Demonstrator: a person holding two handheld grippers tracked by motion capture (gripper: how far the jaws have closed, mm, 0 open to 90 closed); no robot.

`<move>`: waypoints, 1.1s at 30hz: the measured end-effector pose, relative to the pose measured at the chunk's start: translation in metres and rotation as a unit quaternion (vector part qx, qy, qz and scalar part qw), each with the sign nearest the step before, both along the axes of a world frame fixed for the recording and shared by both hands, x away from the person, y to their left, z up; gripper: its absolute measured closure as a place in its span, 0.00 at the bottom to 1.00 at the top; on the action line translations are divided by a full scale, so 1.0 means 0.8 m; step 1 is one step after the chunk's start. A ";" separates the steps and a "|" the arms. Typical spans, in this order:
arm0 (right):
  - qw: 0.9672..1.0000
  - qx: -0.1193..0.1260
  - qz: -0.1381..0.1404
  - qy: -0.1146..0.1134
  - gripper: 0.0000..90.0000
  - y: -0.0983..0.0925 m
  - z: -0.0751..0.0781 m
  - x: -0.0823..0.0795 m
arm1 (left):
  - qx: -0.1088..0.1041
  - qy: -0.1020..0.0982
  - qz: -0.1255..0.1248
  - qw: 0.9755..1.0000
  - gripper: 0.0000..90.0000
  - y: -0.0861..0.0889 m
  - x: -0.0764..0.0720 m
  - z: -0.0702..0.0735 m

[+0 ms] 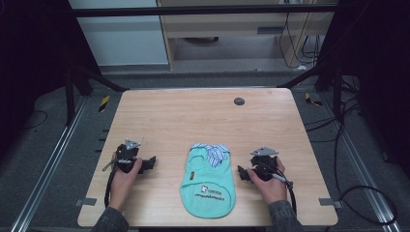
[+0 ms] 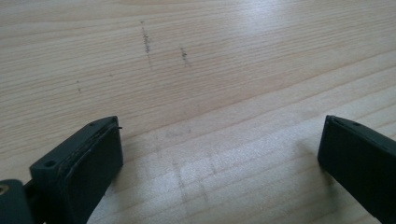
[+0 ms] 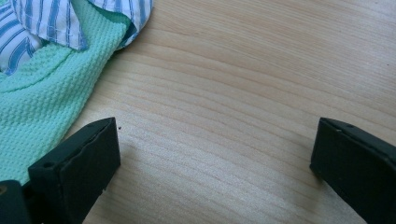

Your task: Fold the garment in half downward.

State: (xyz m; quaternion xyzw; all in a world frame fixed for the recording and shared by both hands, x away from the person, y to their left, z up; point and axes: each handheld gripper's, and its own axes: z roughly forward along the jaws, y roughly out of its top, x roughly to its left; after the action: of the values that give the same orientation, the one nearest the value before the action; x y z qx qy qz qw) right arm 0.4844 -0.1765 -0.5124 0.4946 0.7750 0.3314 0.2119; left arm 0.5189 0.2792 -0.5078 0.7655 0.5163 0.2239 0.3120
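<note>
A small mint-green garment (image 1: 208,186) lies flat near the table's front edge, with dark print near its hem. Its blue-and-white striped collar (image 1: 212,151) is at the far end. My left gripper (image 1: 151,162) rests on the wood left of the garment, apart from it, jaws pointing right. In the left gripper view the left gripper (image 2: 219,135) is open over bare wood. My right gripper (image 1: 240,173) sits just right of the garment, jaws pointing left. In the right gripper view the right gripper (image 3: 215,140) is open, with the green cloth (image 3: 42,98) and striped collar (image 3: 46,18) beside its left jaw.
The wooden table (image 1: 193,116) carries a small dark round disc (image 1: 239,101) near its far edge. Metal rails run along both sides of the table, and cables lie on the grey floor at the right (image 1: 367,193).
</note>
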 end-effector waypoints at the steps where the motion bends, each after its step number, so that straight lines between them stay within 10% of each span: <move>1: 1.000 0.000 0.000 0.000 0.02 0.000 0.000 0.000 | -0.001 -0.001 -0.002 1.000 0.00 0.000 0.000 0.000; 18: 1.000 0.000 -0.007 -0.002 0.02 0.001 0.000 -0.002 | -0.008 -0.007 -0.046 0.999 0.04 -0.015 -0.026 0.003; 33: 0.999 0.009 0.051 0.008 0.38 0.017 0.039 0.021 | 0.007 -0.006 -0.167 0.986 0.05 -0.101 0.016 0.058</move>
State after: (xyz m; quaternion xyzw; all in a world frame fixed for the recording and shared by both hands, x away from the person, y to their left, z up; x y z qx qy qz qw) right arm 0.5012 -0.1632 -0.4811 0.4585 0.7980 0.3451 0.1843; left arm 0.5315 0.1986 -0.4614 0.8415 0.3780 0.1772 0.3429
